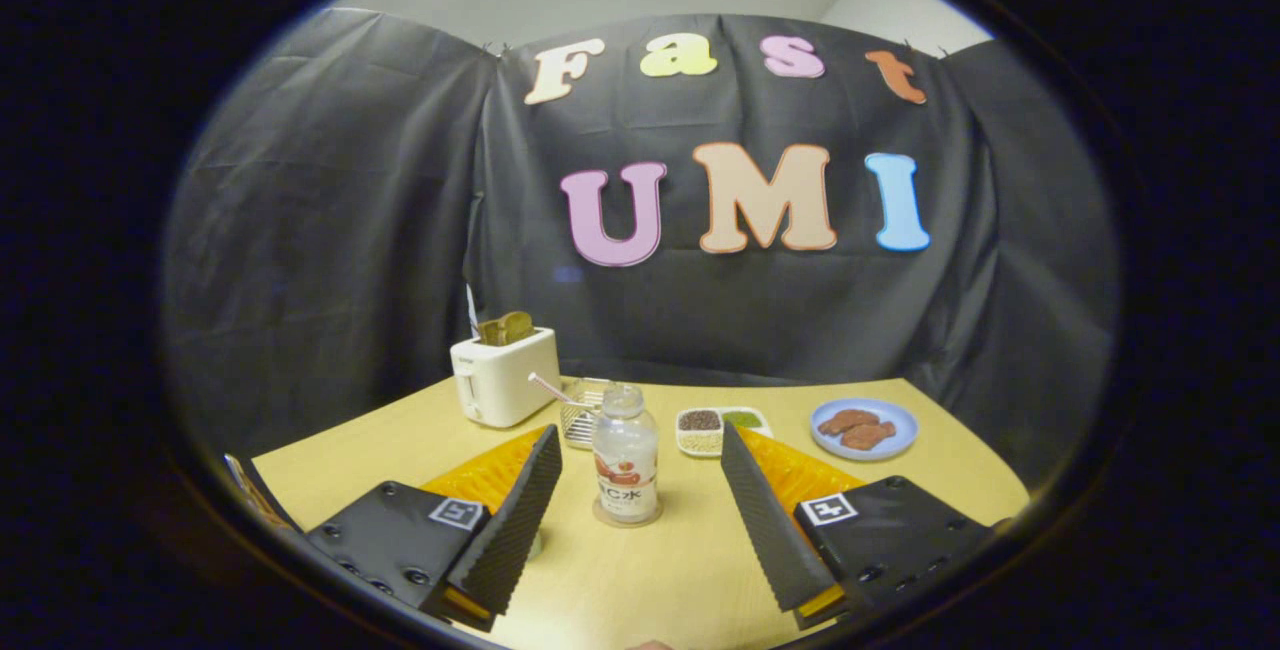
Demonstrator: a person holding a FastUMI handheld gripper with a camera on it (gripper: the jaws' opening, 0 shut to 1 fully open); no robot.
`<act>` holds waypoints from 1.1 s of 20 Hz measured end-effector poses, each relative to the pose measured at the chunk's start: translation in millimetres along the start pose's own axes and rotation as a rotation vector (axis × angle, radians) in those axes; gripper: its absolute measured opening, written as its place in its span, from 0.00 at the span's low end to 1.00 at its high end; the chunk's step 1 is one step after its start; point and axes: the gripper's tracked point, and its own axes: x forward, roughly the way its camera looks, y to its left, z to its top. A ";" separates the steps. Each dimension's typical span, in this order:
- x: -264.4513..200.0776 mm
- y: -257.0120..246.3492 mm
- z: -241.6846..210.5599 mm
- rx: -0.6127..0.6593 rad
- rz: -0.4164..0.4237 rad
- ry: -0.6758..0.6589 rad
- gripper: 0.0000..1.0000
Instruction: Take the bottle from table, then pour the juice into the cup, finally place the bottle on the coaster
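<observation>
**Bottle on the coaster, fingers spread clear of it**

The gripper (640,490) has its fingers spread wide, holding nothing. The bottle (626,458) stands upright just ahead of them and centred in the gap, touching neither, on a round coaster (627,520) that peeps out under its base. Its cap looks to be on, and it appears nearly empty, though that is hard to tell. A glass cup with a straw (583,408) sits just beyond the bottle, near the toaster (503,380). Beyond the right finger lie a sectioned dish (722,427) and a blue plate (864,429) on the yellow surface (640,590).

By this layout, the placing step looks done. What remains is likely a straight retreat, fingers kept apart so neither clips the bottle.
</observation>
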 end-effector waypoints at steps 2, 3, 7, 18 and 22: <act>-23.6 -9.8 11.0 -0.010 -0.022 -0.019 0.98; -34.8 -14.3 16.9 -0.008 -0.033 -0.028 0.98; -76.0 -29.2 41.8 -0.020 -0.057 -0.077 0.98; -129.9 -64.7 82.2 -0.040 -0.133 -0.154 0.98; -132.1 -67.5 85.4 -0.043 -0.155 -0.159 0.98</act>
